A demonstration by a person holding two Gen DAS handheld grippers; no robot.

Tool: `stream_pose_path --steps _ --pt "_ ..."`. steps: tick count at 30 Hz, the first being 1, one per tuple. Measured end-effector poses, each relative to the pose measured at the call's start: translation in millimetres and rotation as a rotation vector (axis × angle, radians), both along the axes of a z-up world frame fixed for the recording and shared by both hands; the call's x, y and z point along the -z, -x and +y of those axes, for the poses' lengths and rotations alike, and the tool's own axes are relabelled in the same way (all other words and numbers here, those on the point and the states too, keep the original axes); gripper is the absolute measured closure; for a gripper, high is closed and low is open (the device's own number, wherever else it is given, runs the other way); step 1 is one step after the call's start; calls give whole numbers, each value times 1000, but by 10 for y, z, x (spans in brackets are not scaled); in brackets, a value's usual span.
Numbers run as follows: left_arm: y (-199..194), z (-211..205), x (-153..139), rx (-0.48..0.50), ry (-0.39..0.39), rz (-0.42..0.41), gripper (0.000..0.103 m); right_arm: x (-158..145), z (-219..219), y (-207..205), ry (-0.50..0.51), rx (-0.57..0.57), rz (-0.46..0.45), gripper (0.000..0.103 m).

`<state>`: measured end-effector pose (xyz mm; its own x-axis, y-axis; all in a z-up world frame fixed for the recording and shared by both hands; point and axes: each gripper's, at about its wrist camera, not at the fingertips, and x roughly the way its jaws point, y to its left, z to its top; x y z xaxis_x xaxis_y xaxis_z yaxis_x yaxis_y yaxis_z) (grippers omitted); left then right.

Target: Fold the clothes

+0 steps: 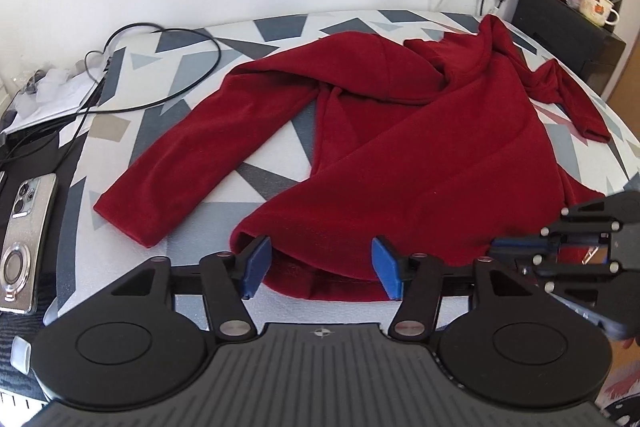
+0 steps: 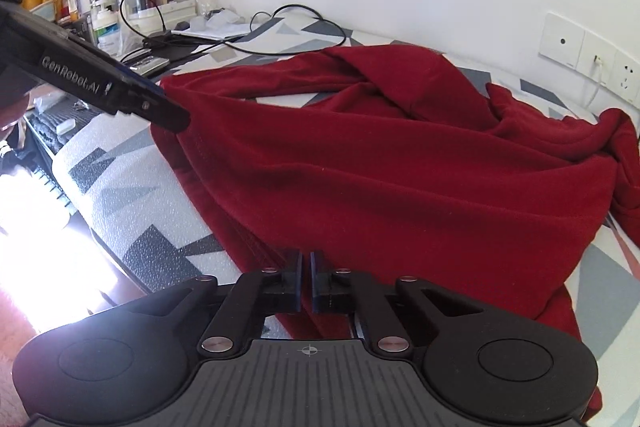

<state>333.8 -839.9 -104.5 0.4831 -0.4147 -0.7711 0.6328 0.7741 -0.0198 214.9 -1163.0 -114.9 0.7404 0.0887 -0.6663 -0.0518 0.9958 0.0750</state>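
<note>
Two tools (image 1: 320,269) (image 2: 305,281), one red garment (image 1: 400,131)

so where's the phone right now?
Left wrist view, far left edge: the phone lies face down on a dark mat beside the patterned table, left of the red garment's sleeve and below the black cable.

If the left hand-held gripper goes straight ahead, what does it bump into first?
The red garment. Its near hem already lies between the open fingers of the left hand-held gripper, so it would push into that fabric almost at once, though exact depth is hard to judge.
</note>
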Motion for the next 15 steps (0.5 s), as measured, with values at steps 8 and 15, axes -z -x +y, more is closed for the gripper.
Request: stream_pose_path --steps 8,15 --pt "233 -269 113 189 -120 -139 28 -290 -410 115 -117 158 -107 101" --pt "277 -414 128 210 -160 -244 28 -485 -725 246 -149 270 -170 101"
